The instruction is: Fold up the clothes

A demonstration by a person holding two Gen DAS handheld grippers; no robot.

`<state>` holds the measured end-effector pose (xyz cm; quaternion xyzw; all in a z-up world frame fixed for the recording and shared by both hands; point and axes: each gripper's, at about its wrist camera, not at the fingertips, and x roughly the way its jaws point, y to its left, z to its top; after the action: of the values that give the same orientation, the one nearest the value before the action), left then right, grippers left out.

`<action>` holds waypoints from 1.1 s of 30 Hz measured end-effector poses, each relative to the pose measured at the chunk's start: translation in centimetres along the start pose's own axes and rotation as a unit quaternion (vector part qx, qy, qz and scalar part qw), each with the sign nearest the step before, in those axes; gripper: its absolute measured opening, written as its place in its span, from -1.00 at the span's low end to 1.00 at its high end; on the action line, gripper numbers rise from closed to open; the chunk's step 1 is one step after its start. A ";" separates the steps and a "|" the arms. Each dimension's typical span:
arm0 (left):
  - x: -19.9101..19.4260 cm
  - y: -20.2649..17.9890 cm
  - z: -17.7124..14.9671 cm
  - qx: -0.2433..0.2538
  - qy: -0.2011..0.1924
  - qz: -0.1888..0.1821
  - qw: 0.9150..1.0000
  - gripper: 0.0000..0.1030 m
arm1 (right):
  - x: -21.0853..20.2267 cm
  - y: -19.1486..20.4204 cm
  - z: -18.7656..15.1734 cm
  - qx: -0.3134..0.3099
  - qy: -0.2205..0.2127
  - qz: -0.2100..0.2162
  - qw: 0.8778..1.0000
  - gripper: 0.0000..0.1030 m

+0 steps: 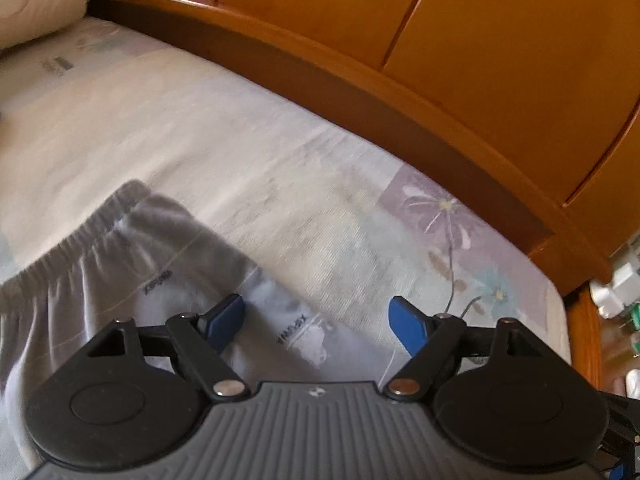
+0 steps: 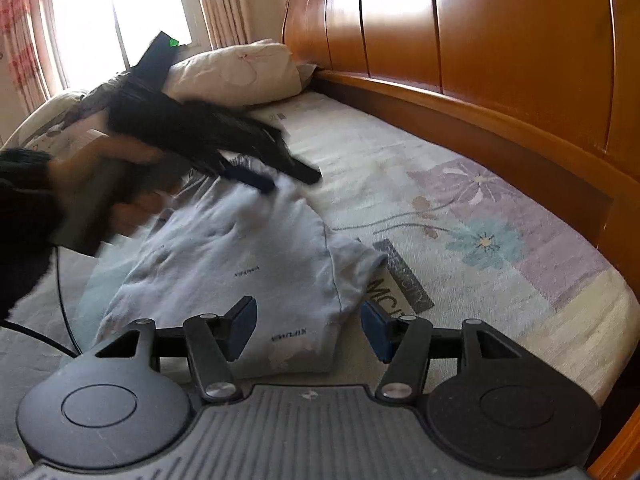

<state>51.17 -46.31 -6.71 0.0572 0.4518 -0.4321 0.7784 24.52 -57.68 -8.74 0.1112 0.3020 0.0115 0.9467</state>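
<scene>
Both grippers, right gripper [image 2: 306,330] & left gripper [image 1: 316,322], hover w/ fingers spread, pinching nothing, over grey pants [image 2: 240,256] lying flat on bed [image 2: 500,280] by headboard [image 2: 500,40]; looks mid-fold, next grab an edge.

From my feed I see a wooden headboard [image 2: 500,20], orange-brown w/ curved vertical panels, running along the far side of the bed. Bedsheet [image 2: 460,208] is cream w/ purple and blue flower print plus a grey text patch. A cream pillow [image 2: 236,72] lies at the head end, touching the headboard rail. Bright window [image 2: 116,12] behind it, w/ pink-patterned curtains [image 2: 218,0] each side. Blurry white bits on a nightstand [image 1: 620,292], can't ID them.
</scene>
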 end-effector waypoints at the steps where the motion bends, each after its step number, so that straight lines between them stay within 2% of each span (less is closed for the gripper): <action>1: -0.5 -0.1 0.3 0.005 -0.001 0.000 1.000 0.54 | -0.1 0.1 0.0 0.000 -0.003 0.002 1.000 0.22; 4: -2.2 0.0 1.3 0.019 -0.019 0.005 1.000 0.58 | -0.5 0.1 0.1 -0.001 -0.008 0.007 1.000 0.22; 6: -2.4 0.8 2.0 0.011 -0.023 0.015 1.000 0.58 | -0.5 0.0 0.1 0.002 -0.012 0.008 1.000 0.22; 10: 0.4 2.8 2.4 -0.004 -0.015 0.053 0.998 0.56 | -0.5 0.2 0.4 0.011 -0.017 0.015 1.000 0.22; 12: 1.5 3.4 2.3 -0.007 -0.014 0.058 0.998 0.57 | -0.6 0.3 0.5 0.013 -0.022 0.020 0.999 0.22; 15: 0.6 3.1 2.2 -0.005 -0.016 0.057 0.998 0.57 | -0.7 0.8 0.7 0.010 -0.027 0.028 0.999 0.22; 19: -2.9 2.8 2.2 0.017 -0.024 0.055 0.998 0.58 | -0.7 1.3 0.8 0.000 -0.031 0.036 0.999 0.25; 23: -5.0 4.2 1.3 0.007 -0.031 0.035 0.999 0.60 | -0.4 1.1 0.9 0.008 -0.028 0.043 0.999 0.25; 27: -4.5 6.3 -0.6 0.004 -0.015 0.076 0.997 0.60 | -0.1 1.3 1.1 0.016 -0.026 0.055 0.998 0.25; 29: -4.5 7.7 -1.3 -0.014 -0.011 0.094 0.995 0.57 | -0.1 1.5 1.1 0.016 -0.025 0.061 0.998 0.25; 31: -5.5 8.5 -1.8 -0.035 -0.024 0.082 0.996 0.57 | 0.0 1.9 1.0 0.007 -0.021 0.065 0.998 0.25; 33: -6.6 8.2 -2.0 -0.035 -0.036 0.081 0.995 0.57 | 0.2 2.2 0.9 -0.005 -0.016 0.061 0.998 0.25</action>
<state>54.32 -36.14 -5.36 0.0504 0.4326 -0.3535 0.8278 25.27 -55.67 -7.69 0.1249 0.2797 0.0685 0.9495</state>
